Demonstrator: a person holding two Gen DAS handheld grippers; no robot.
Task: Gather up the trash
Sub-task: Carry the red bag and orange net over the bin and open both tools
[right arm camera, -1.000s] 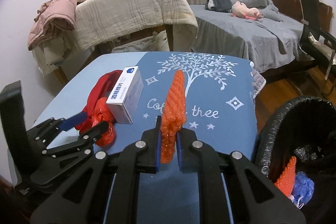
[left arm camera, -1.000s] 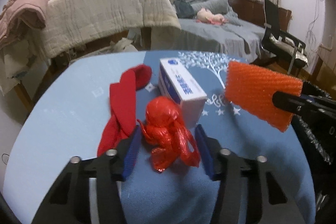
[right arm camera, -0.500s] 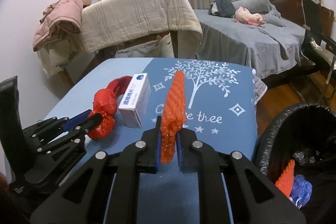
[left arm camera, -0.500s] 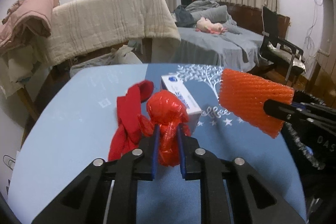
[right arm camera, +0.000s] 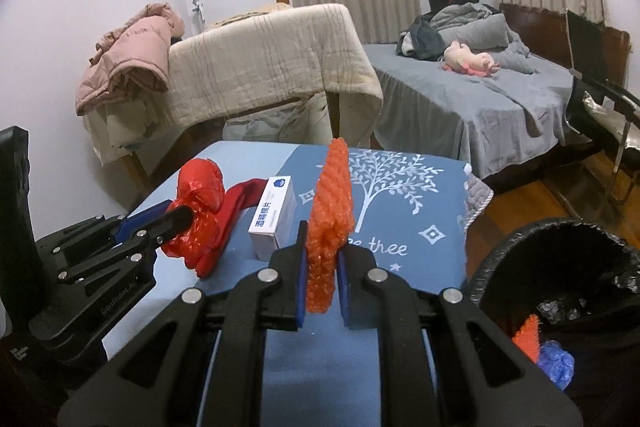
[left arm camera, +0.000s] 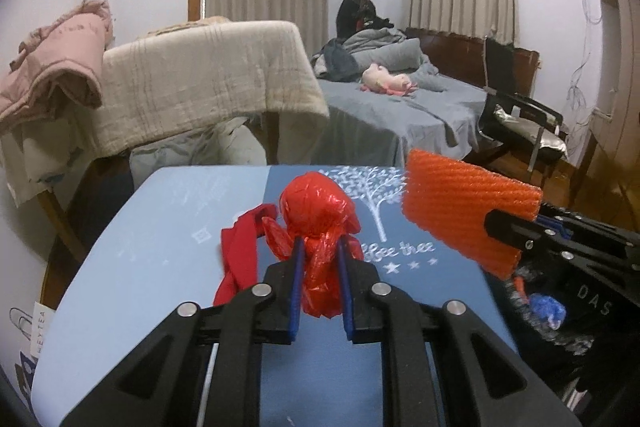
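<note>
My left gripper is shut on a crumpled red plastic bag and holds it above the blue table. It also shows at the left of the right wrist view. My right gripper is shut on an orange foam net sheet, held upright above the table's right side; the sheet also shows in the left wrist view. A black-lined trash bin stands at the lower right and holds an orange piece and a blue wad.
A red cloth and a white box lie on the table. Behind stand a rack draped with a beige blanket, a bed and a black chair.
My left gripper shut on the red bag and lifted it off the table. My right gripper rose a little with the orange sheet still held.
</note>
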